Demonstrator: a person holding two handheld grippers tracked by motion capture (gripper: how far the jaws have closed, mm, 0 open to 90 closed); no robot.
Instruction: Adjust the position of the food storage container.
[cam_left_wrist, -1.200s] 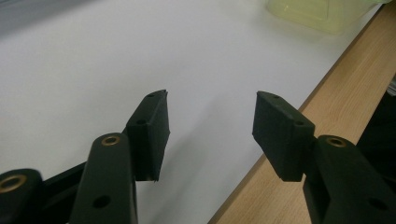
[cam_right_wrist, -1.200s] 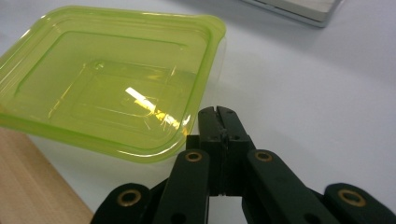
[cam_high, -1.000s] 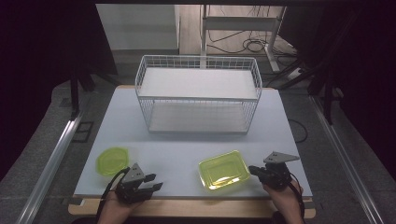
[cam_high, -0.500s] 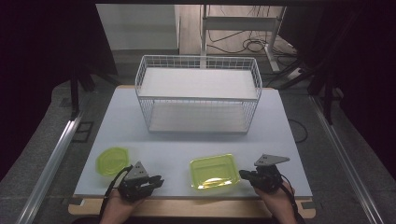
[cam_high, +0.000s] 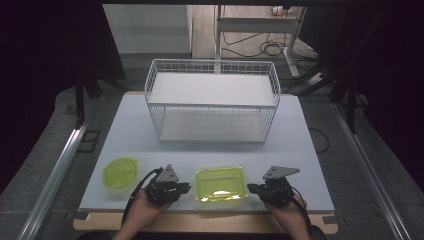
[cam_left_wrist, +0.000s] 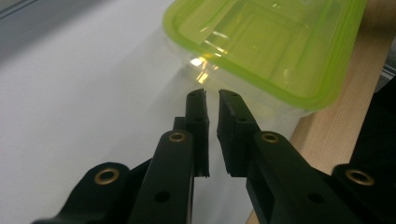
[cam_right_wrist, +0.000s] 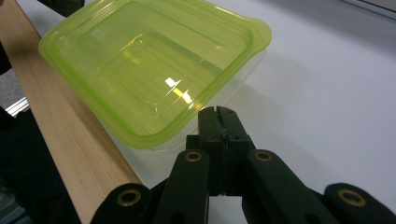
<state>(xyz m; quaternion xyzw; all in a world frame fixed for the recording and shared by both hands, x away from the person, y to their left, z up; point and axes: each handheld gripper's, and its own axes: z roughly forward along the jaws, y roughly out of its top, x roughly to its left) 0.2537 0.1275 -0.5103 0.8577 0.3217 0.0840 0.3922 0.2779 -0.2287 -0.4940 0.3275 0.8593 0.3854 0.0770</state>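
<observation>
Plastic, thin and glossy, is what the square green container (cam_high: 221, 183) looks like from here: a translucent tub with a lime lid pressed on, sitting near the front edge of the table (cam_high: 150, 135), between the two grippers. I'd judge it light and nothing shows through the lid, so it would skid on the smooth white top if nudged from one side. The walls look flexible and slick; a hard pinch there would likely bow them. The lid's rim sticks out all round, and that stiffer lip, or the rounded corner tab, seems the safest place to take hold, ideally from both sides at once.

The left gripper (cam_left_wrist: 211, 95) sits just beside the tub's near wall, jaws parted only by a narrow slit and holding nothing. The right gripper (cam_right_wrist: 218, 112) has its jaws pressed together, empty, tips right at the tub's edge. A smaller round green container (cam_high: 120, 172) lies off to the left, and a white wire basket (cam_high: 212, 101) stands farther back.
</observation>
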